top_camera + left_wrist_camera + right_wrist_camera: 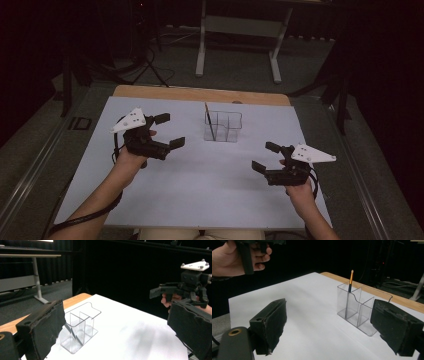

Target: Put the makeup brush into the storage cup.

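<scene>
A clear acrylic organizer point(226, 127) with several compartments stands on the white tabletop point(200, 185), right of centre toward the far side. A thin orange-and-black pencil point(210, 122) leans upright in its left compartment. My left gripper point(170, 130) hovers left of the organizer, open and holding nothing. My right gripper point(265, 156) hangs open nearer the front right, also holding nothing. In the left gripper view the organizer point(81, 326) sits between the spread jaws, with the right gripper point(175, 291) beyond. In the right gripper view the pencil point(350, 281) rises from the organizer point(359, 308).
A wooden table edge point(200, 93) borders the far side of the white surface. Beyond it, a grey table frame point(240, 30) and tripod legs point(150, 67) stand on the dark floor. A hand point(232, 257) holding the left gripper is at the right gripper view's top left.
</scene>
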